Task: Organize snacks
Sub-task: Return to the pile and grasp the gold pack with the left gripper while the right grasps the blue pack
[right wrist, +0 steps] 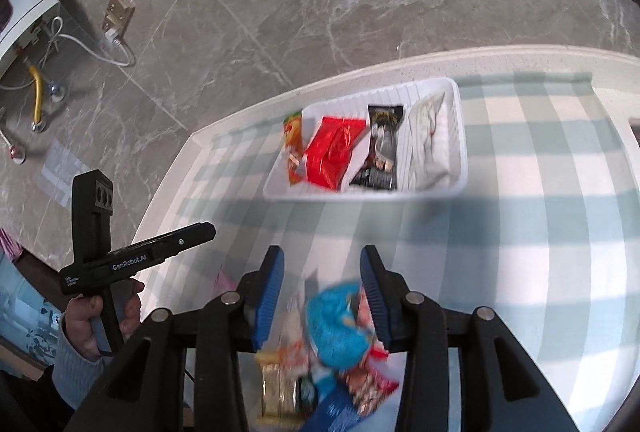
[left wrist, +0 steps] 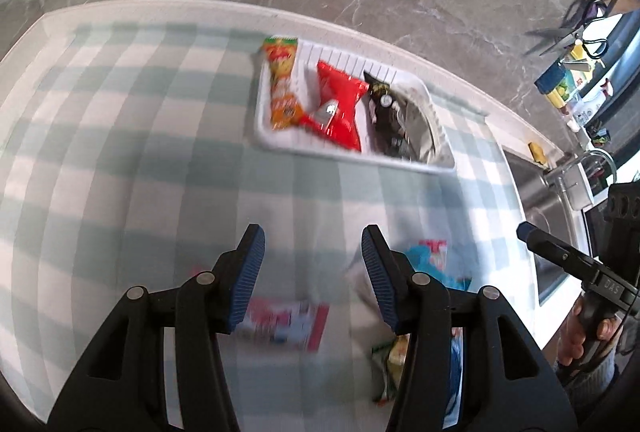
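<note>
A white tray [left wrist: 280,146] [right wrist: 360,194] stands on the checked cloth near the table's far edge. In it lie an orange packet [left wrist: 282,84], a red packet [left wrist: 340,104], a black packet [left wrist: 384,104] and a pale silver packet [left wrist: 420,120]. My left gripper [left wrist: 314,272] hovers open above a red-and-white packet [left wrist: 284,324], nothing between its pads. My right gripper [right wrist: 322,292] is open over a pile of loose snacks; a blue packet [right wrist: 340,328] lies under the gap, with a gold packet [right wrist: 276,388] beside it. Both views are blurred.
A steel sink [left wrist: 544,200] with a tap [left wrist: 596,156] lies right of the cloth. Scissors [left wrist: 560,36] and small jars sit on a shelf beyond. The table's edge [right wrist: 168,172] drops to a marble floor. A hand [right wrist: 80,320] holds the other gripper's handle.
</note>
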Demonstrator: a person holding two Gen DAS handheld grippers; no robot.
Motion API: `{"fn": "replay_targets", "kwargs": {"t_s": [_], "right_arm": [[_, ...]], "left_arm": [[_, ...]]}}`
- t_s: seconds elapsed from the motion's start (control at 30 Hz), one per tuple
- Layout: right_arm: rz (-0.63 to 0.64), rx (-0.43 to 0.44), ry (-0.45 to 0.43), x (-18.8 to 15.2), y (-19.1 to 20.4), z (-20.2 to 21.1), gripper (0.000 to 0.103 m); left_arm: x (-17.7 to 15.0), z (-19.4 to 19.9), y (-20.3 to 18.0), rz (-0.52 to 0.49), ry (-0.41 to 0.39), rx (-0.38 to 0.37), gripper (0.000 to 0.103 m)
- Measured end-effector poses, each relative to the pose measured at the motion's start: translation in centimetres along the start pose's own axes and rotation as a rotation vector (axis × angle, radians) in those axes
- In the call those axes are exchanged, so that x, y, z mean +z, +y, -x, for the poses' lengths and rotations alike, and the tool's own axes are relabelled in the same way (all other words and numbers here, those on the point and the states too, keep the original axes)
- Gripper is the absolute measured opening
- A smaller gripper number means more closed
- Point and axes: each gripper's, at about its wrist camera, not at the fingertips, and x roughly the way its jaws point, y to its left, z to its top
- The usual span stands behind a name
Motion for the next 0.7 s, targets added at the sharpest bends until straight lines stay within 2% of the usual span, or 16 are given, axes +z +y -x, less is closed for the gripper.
{"fn": "replay_targets", "kwargs": {"t_s": [0.33,0.7], "right_arm": [[-0.018,-0.010,0.047,-6.0,-0.3,1.7,0.044],[-0.052,-0.023,0.145,-12.0,-0.7,0.9,0.047]], "left_arm": [[-6.3,0.7,-0.1,0.027,0.059,0.008,0.049],[-11.5,-0.9,-4.2,-0.024,0.159,-0.052,0.049]]}}
